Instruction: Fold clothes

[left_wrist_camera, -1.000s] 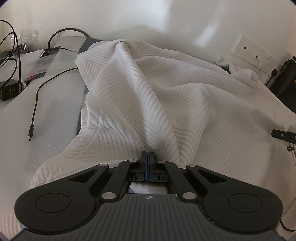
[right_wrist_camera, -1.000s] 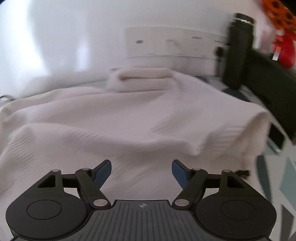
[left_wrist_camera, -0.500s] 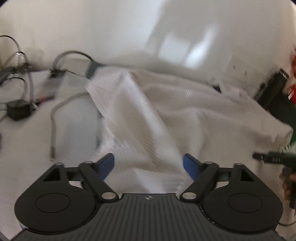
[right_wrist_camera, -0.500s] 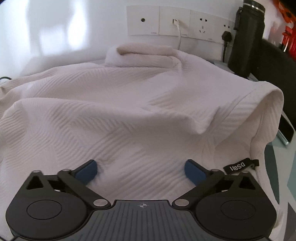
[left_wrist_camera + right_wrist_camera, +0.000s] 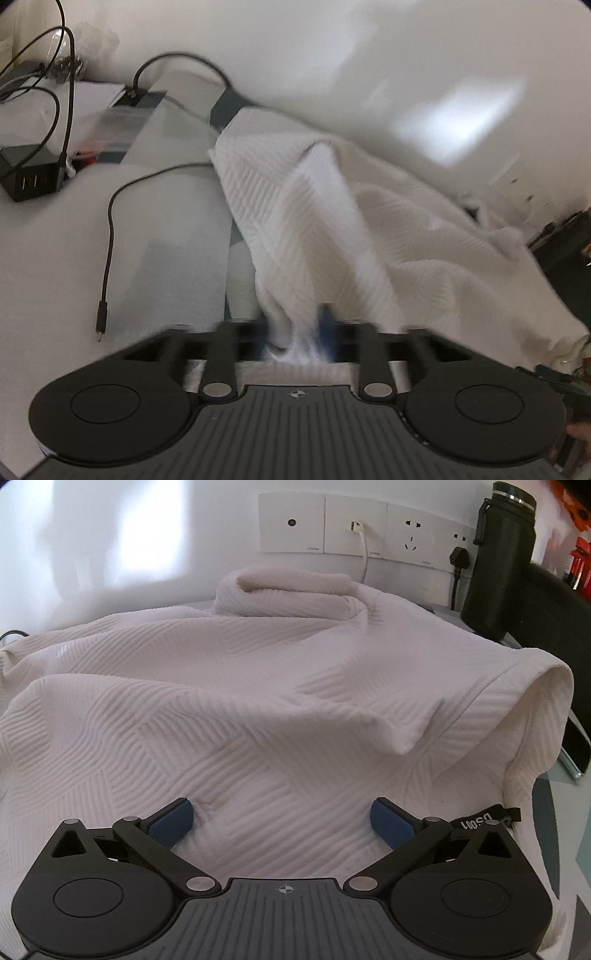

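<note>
A white ribbed garment (image 5: 369, 229) lies rumpled across the table, with a raised fold running away from my left gripper (image 5: 293, 332). That gripper is blurred, and its blue pads (image 5: 325, 321) stand close together with a bunch of the garment's near edge pinched between them. In the right wrist view the same white garment (image 5: 258, 701) fills the middle, with a rolled part at the back near the wall. My right gripper (image 5: 282, 818) is open wide and low over the cloth, nothing held between its pads (image 5: 171, 819).
A loose black cable (image 5: 109, 236) and a black charger block (image 5: 31, 181) lie on the table to the left. Wall sockets (image 5: 354, 524) and a black bottle (image 5: 498, 561) stand behind the garment. A black strap tag (image 5: 476, 821) sits by the right finger.
The left gripper let go of the cloth, stood open half a second ago, and has now closed on a bunch of the near edge. The right gripper stayed open, with the garment closer.
</note>
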Demonstrator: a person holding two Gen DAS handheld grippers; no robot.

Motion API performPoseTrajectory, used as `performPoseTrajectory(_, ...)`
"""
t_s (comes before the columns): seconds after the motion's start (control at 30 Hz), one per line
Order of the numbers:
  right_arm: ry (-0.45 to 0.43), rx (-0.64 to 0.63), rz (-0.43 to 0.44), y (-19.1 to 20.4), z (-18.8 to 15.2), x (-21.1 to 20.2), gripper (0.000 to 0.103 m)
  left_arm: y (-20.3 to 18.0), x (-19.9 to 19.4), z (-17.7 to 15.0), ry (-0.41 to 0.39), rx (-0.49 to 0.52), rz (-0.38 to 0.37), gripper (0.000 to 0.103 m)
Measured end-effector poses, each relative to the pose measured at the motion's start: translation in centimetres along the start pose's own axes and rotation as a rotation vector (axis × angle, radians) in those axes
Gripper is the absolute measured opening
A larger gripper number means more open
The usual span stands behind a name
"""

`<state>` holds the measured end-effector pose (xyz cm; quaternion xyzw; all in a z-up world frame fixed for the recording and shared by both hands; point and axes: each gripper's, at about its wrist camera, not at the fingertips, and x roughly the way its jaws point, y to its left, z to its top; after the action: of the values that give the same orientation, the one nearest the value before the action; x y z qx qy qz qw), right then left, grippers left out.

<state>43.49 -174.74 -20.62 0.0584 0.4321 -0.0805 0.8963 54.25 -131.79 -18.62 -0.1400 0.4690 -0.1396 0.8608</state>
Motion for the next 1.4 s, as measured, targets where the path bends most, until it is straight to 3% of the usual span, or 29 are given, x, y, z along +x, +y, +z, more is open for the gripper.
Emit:
performPoseTrajectory(0.13,0.001,0.012,-0.007,0.1,0.1,0.1,0.102,-0.1,-1.2,0.0,-0.055,-0.004,0.085,0.009)
performPoseTrajectory(0.3,0.002,0.043,-0.029,0.5,0.4,0.3,0.102,3.2,-5.5,2.3,-0.22,-0.097,0.308,0.008)
performPoseTrajectory(0.37,-0.002,0.043,-0.031,0.7,0.5,0.4,0.102,4.6,-5.6,2.7,-0.195,-0.125,0.337,0.008)
performPoseTrajectory(0.43,-0.002,0.042,-0.03,0.6,0.5,0.4,0.102,4.5,-5.0,2.4,-0.159,-0.091,0.377,0.009)
performPoseTrajectory(0.5,0.002,0.04,-0.027,0.5,0.6,0.3,0.102,3.8,-4.4,1.7,-0.115,-0.036,0.427,0.017)
performPoseTrajectory(0.53,0.004,0.039,-0.026,0.5,0.6,0.3,0.102,3.3,-4.3,1.4,-0.105,-0.012,0.44,0.031)
performPoseTrajectory(0.57,0.011,0.042,-0.026,0.4,0.8,0.2,0.102,2.8,-4.3,1.2,-0.107,0.014,0.44,0.054)
performPoseTrajectory(0.63,0.021,0.065,-0.025,-0.1,1.3,-0.1,0.102,1.3,-4.9,0.9,-0.14,0.076,0.42,0.075)
performPoseTrajectory(0.73,-0.02,0.093,-0.044,-1.0,1.5,-1.5,0.102,-2.0,-6.0,0.2,-0.181,0.217,0.407,0.079)
performPoseTrajectory(0.8,-0.023,0.084,-0.068,-1.6,1.4,-2.0,0.102,-4.3,-6.4,-0.6,-0.182,0.284,0.355,0.091)
performPoseTrajectory(0.93,0.029,0.096,-0.063,-2.8,1.0,-1.7,0.101,-8.1,-4.8,-2.9,-0.067,0.366,0.203,0.093)
performPoseTrajectory(1.0,0.051,0.087,-0.054,-2.8,0.6,-1.4,0.101,-9.2,-3.0,-4.4,-0.001,0.396,0.177,0.093)
performPoseTrajectory(1.13,0.029,0.034,-0.068,-2.3,0.1,-0.7,0.102,-9.8,0.1,-6.7,0.083,0.411,0.213,0.093)
performPoseTrajectory(1.2,0.024,0.049,-0.059,-2.7,0.7,-0.1,0.102,-9.6,1.0,-7.4,0.082,0.412,0.24,0.094)
performPoseTrajectory(1.27,0.015,0.062,-0.059,-3.2,1.4,0.6,0.102,-9.4,2.1,-7.7,0.079,0.398,0.26,0.103)
performPoseTrajectory(1.4,-0.011,0.081,-0.065,-4.1,3.3,2.5,0.102,-8.4,3.1,-6.6,0.032,0.339,0.244,0.103)
